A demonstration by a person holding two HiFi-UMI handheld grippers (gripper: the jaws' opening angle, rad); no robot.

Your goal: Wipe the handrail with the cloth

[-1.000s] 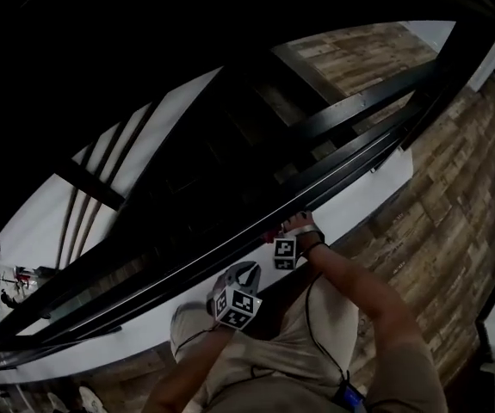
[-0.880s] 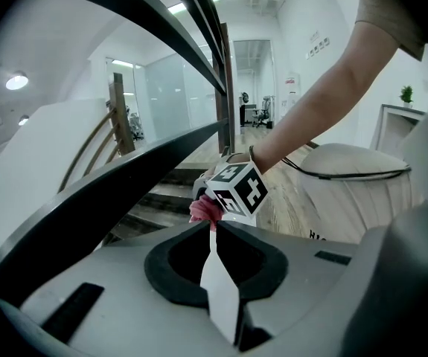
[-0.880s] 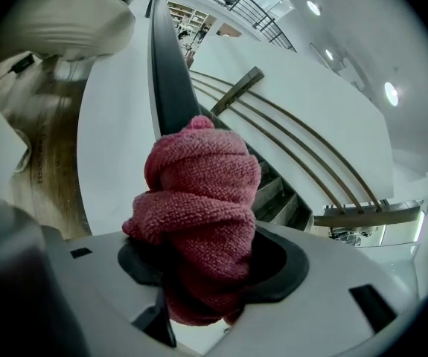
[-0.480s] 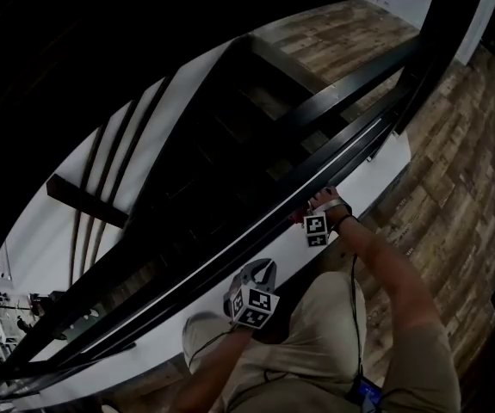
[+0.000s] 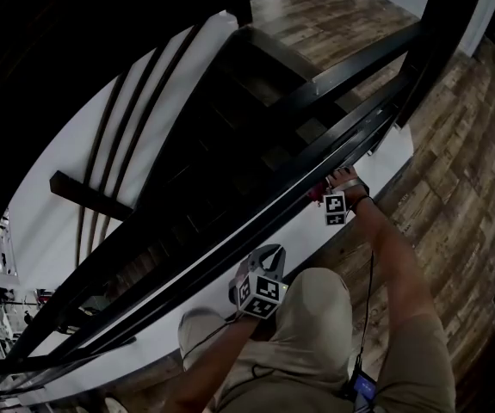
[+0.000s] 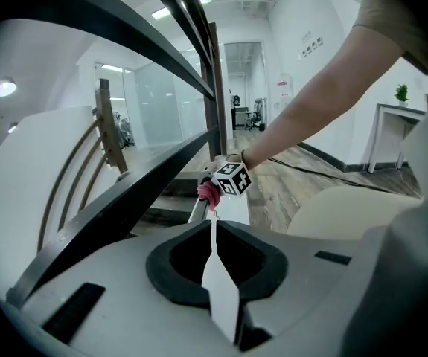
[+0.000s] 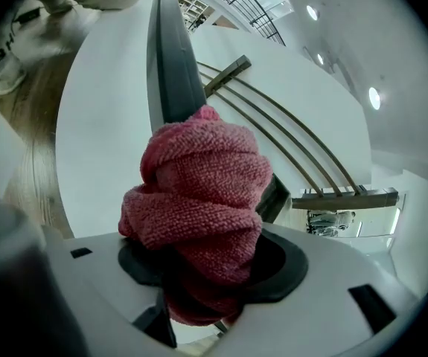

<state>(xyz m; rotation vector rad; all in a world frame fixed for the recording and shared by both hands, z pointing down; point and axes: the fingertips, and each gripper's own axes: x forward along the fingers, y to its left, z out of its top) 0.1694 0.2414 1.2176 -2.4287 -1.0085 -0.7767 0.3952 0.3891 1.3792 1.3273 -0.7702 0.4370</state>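
A black handrail (image 5: pixel 213 256) runs on a slant from lower left to upper right. My right gripper (image 5: pixel 323 194) is shut on a bunched red cloth (image 5: pixel 316 193), and the cloth presses on the rail's top. The right gripper view has the cloth (image 7: pixel 199 199) filling the jaws and hiding them, with the dark rail (image 7: pixel 170 58) running away behind it. My left gripper (image 5: pixel 264 258) hangs just beside the rail, lower left of the right one. Its jaws (image 6: pixel 212 222) are shut with nothing between them. From there I see the cloth (image 6: pixel 208 192) farther along the rail.
A white ledge (image 5: pixel 376 175) runs under the railing, with wood plank floor (image 5: pixel 454 188) on my side. Beyond the rail lie dark stairs (image 5: pixel 256 101) and a white curved wall (image 5: pixel 66 196). A person's beige trouser leg (image 5: pixel 316 334) and a cable (image 5: pixel 369 308) are below.
My right gripper has slid the cloth along the handrail toward the upper right. The left gripper has followed the same way by a shorter stretch, still shut.
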